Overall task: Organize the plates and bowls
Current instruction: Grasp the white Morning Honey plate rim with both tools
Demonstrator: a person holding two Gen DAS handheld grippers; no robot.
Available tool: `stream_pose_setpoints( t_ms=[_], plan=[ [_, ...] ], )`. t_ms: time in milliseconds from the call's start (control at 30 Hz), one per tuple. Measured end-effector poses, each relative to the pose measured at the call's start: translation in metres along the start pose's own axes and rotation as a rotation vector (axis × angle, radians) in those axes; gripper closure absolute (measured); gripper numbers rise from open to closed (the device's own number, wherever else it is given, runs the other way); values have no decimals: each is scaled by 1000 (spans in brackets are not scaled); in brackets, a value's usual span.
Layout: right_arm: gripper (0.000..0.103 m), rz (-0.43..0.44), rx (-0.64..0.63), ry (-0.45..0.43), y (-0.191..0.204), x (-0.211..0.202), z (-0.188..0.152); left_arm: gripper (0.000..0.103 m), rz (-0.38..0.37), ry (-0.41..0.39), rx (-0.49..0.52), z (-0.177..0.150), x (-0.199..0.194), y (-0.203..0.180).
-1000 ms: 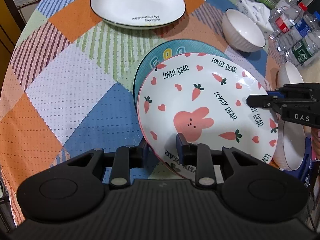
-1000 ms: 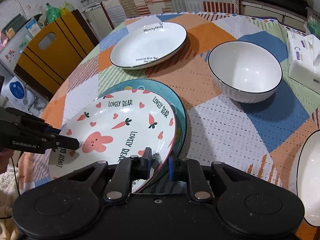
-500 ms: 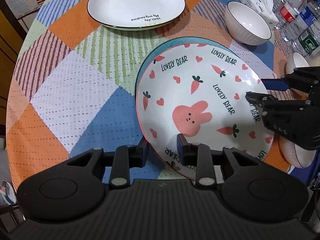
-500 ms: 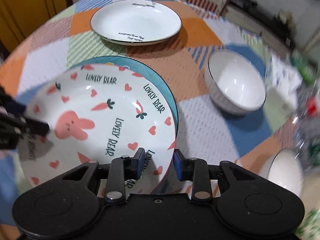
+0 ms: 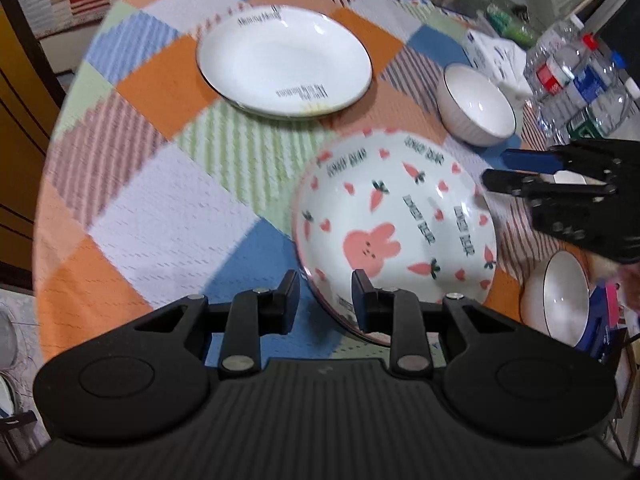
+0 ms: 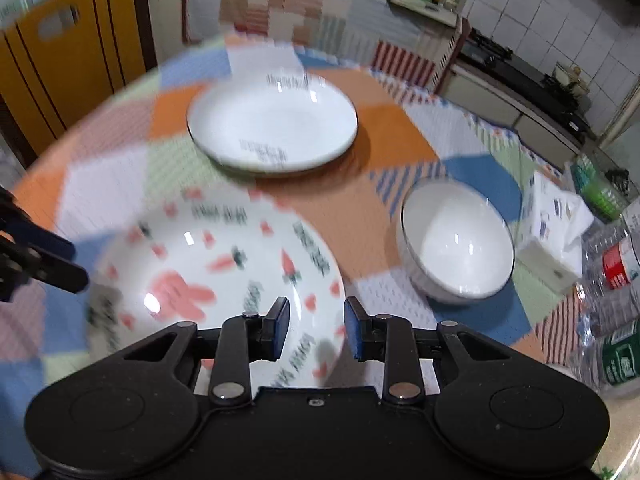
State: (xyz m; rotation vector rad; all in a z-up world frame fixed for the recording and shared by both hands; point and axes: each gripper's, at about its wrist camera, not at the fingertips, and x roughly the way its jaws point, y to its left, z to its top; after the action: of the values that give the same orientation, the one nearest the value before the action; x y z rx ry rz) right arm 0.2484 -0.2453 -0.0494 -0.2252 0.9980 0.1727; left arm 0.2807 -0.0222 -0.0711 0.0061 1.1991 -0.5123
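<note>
A white plate with a pink bunny, carrots and hearts [image 5: 394, 216] [image 6: 224, 264] lies flat on the checked tablecloth. My left gripper [image 5: 325, 296] hangs above its near rim, open by a narrow gap. The rim shows between the fingers, and the left pad stands clear of it. My right gripper [image 6: 316, 320] is open above the plate's opposite rim, gripping nothing. Each gripper also shows in the other's view: the right gripper [image 5: 494, 170] and the left gripper [image 6: 76, 266]. A large white plate with a dark rim [image 5: 284, 60] [image 6: 272, 124] sits farther back.
A white bowl [image 5: 476, 106] [image 6: 456, 244] stands right of the plates, and a second bowl [image 5: 560, 296] sits near the table edge. A tissue pack [image 6: 556, 220] and water bottles [image 5: 580, 76] crowd the right side. A yellow cabinet [image 6: 68, 60] stands beyond the table.
The right gripper's jaws, shut on the bunny plate's rim, have opened. The tilted plate has settled flat, hiding the teal plate beneath. Both grippers have risen away from it.
</note>
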Motion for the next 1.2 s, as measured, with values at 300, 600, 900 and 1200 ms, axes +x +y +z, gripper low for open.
stream_pose_setpoints(
  t_ms=[300, 600, 900, 1200],
  plan=[
    [62, 62, 29, 1, -3, -26, 49, 72, 98, -51, 55, 33, -27, 24],
    [34, 226, 129, -44, -15, -1, 89, 42, 134, -157, 18, 67, -12, 58],
    [33, 330, 241, -117, -27, 68, 103, 42, -1, -187, -39, 92, 33, 91],
    [34, 210, 444, -24, -67, 140, 108, 44, -23, -220, -130, 106, 73, 118]
  ],
)
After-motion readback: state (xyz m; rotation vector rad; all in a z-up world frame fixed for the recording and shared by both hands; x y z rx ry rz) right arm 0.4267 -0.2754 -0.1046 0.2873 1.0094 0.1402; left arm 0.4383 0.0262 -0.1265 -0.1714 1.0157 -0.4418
